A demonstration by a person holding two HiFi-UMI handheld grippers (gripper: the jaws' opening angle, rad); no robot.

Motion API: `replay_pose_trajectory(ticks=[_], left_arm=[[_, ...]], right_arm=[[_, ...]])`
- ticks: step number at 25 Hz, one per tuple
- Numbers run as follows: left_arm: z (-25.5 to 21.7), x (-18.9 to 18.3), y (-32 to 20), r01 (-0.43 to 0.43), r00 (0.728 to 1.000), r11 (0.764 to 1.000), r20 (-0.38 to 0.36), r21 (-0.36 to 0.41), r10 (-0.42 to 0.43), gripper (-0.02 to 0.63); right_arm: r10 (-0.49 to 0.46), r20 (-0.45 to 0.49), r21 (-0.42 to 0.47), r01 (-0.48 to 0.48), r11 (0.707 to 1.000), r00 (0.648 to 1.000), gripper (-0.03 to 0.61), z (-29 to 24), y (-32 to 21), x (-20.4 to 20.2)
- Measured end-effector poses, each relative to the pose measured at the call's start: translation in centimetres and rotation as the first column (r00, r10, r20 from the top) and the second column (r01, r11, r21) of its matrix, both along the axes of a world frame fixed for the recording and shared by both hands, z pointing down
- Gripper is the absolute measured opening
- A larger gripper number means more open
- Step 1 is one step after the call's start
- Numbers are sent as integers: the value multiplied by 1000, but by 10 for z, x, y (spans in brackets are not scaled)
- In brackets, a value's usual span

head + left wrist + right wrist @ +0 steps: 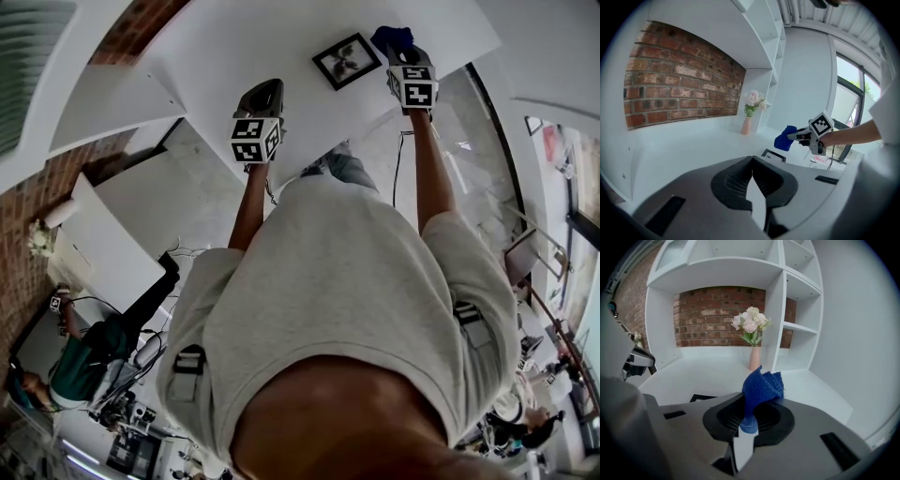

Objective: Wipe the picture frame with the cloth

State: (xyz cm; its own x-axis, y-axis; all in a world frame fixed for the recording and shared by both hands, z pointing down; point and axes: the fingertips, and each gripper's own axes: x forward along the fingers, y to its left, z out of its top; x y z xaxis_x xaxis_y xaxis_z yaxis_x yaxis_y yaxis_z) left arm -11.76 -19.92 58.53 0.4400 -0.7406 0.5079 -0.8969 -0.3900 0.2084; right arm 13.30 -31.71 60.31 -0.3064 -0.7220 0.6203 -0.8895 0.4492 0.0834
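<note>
Table: white table (234,47) under us, set against a brick wall (679,79), with white shelving (780,310) at its far right.
Back corner: we see a pink vase (754,357) of pale flowers (750,324) beside the shelving upright, well apart from everything else.
Picture frame: the dark picture frame (347,61) lies flat, a little inside the table's near edge.
Right gripper: the right gripper (749,423) pinches the blue cloth (761,387); the frame sits at its 9 o'clock in the head view.
Cloth: bunched, held above the table, not touching the frame.
Left gripper: the left gripper (752,173) has its jaws pressed together, nothing between them; the frame is at its 2 o'clock.
Open room: we see bare table from the frame's 9 o'clock side to the wall.
</note>
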Motion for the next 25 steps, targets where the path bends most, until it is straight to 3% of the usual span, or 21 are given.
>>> replay_pose_trajectory(ticks=[16,25], left_arm=[[0,14,24,-24,1000,1000,-14,9,24,15],[-3,23,32,-26,1000,1000,-5,7,26,17]], right_arm=[[-120,84,-4,121,993,989,55,1,92,-87],[-151,121,-40,157,987,981,55,14,115,-104]])
